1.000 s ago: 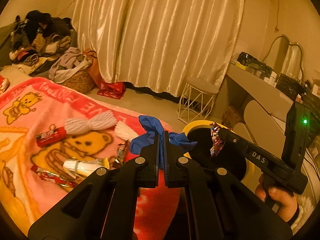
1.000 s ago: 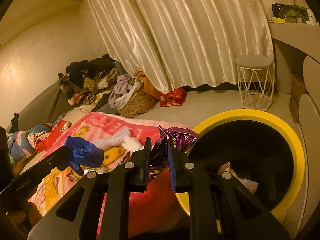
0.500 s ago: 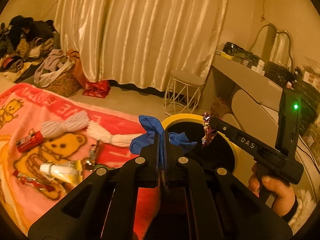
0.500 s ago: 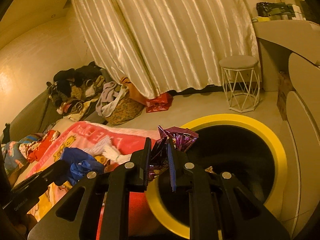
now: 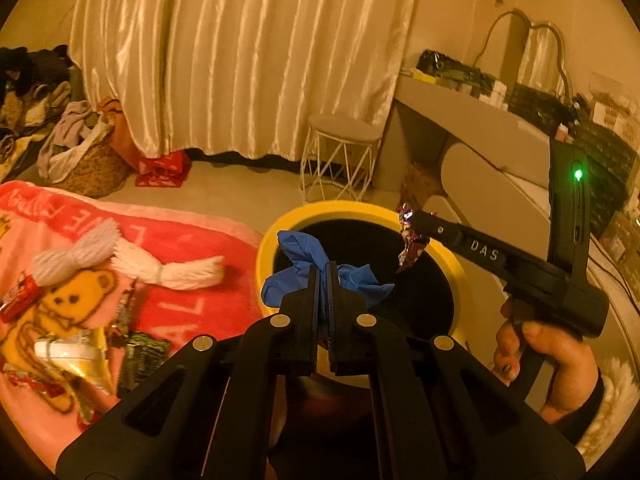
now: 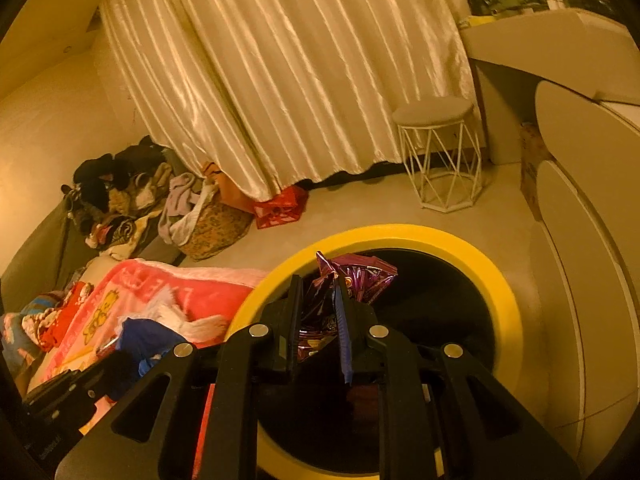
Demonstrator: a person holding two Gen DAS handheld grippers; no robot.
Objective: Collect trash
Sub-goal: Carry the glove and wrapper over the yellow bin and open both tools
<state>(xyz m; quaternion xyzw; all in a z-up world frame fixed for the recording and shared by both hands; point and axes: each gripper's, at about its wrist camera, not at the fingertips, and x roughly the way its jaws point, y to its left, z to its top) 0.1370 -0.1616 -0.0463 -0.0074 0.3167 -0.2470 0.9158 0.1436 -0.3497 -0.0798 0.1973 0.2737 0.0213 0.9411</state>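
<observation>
My left gripper (image 5: 323, 270) is shut on a crumpled blue glove (image 5: 304, 256), which hangs over the near left rim of the yellow-rimmed black bin (image 5: 360, 210). My right gripper (image 6: 318, 284) is shut on a shiny purple snack wrapper (image 6: 360, 274) above the bin (image 6: 472, 256) opening. In the left wrist view the right gripper (image 5: 412, 220) reaches in from the right, a hand (image 5: 560, 356) on its grip, with the wrapper (image 5: 410, 248) dangling over the bin. More wrappers (image 5: 140, 354) lie on the pink bear blanket (image 5: 192, 240).
White yarn bundles (image 5: 120, 256) lie on the blanket near the bin. A white wire stool (image 5: 340, 160) stands beyond the bin before the curtain. A desk (image 5: 480, 128) with clutter runs along the right. A laundry basket (image 6: 212, 228) and clothes pile sit at the left.
Both grippers have moved right from over the blanket to over the bin, still holding the glove and the wrapper. The bin now fills more of both views.
</observation>
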